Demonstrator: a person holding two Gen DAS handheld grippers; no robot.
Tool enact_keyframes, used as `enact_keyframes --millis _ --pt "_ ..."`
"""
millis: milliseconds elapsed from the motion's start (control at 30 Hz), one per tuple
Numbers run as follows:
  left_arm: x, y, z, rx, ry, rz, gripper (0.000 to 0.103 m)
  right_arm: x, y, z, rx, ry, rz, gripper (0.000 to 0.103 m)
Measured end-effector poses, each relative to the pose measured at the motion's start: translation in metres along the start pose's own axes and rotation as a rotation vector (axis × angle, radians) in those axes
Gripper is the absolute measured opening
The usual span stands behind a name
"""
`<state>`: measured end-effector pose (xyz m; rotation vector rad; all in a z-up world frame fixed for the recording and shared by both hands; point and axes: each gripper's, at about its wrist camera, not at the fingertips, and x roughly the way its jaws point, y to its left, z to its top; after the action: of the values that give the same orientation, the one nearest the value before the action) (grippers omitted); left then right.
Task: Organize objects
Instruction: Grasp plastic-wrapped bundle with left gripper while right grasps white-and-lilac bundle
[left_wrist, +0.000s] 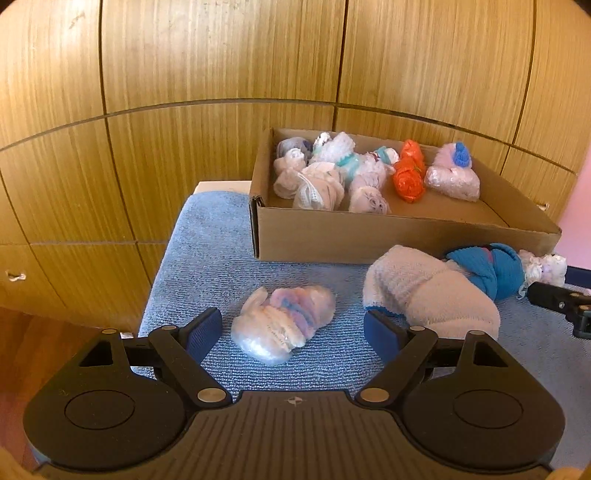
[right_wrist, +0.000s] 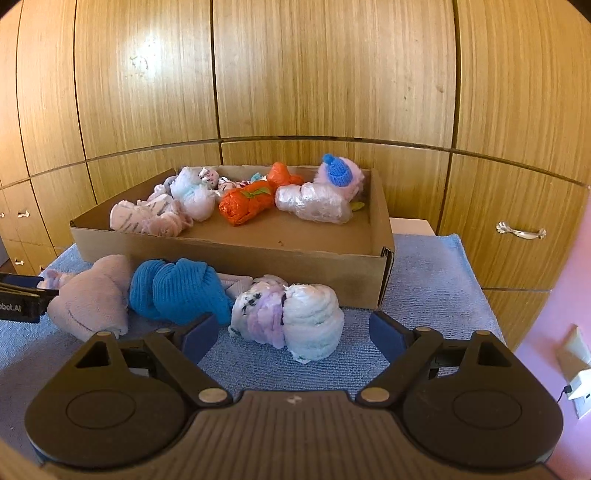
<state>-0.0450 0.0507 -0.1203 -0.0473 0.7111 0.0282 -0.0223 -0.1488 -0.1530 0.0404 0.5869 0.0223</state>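
A cardboard box (left_wrist: 332, 236) (right_wrist: 229, 254) on a blue towel holds several rolled sock bundles, among them an orange one (left_wrist: 408, 173) (right_wrist: 245, 205). My left gripper (left_wrist: 293, 332) is open around a pale pink-and-blue wrapped bundle (left_wrist: 282, 325) on the towel, not touching it. A fluffy white bundle (left_wrist: 432, 291) (right_wrist: 92, 295) and a blue bundle (left_wrist: 487, 266) (right_wrist: 177, 291) lie to its right. My right gripper (right_wrist: 291, 334) is open around a white-and-lilac bundle (right_wrist: 291, 317).
Wooden cupboard doors (left_wrist: 221, 74) stand close behind the box, with a metal handle (right_wrist: 521, 230) at the right. The blue towel (left_wrist: 207, 251) (right_wrist: 428, 273) covers the surface. A pink wall with a socket (right_wrist: 576, 369) is at far right.
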Motion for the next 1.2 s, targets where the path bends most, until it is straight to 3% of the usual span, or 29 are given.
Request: enact_keyframes --millis 333,500,600,767,1000,1200 --pt "0.008 0.000 0.003 0.007 -0.002 0.014 0.088 0.008 0.002 0.005 0.022 0.020 0.004 0.078" --pt "0.011 0.000 0.005 0.025 -0.004 0.019 0.088 0.011 -0.001 0.004 0.052 0.034 0.016 0.064" --pt "0.011 0.001 0.005 0.029 -0.004 0.015 0.088 0.010 -0.001 0.004 0.055 0.034 0.023 0.061" --pt "0.010 0.002 0.003 0.036 -0.013 0.010 0.087 -0.001 -0.002 -0.001 0.054 0.014 0.017 0.060" --pt "0.004 0.005 -0.002 0.025 -0.033 0.001 0.075 -0.030 -0.007 -0.016 0.034 0.014 -0.004 0.060" --pt "0.004 0.008 -0.002 0.011 -0.039 -0.006 0.078 -0.029 -0.006 -0.025 0.022 0.041 -0.006 0.062"
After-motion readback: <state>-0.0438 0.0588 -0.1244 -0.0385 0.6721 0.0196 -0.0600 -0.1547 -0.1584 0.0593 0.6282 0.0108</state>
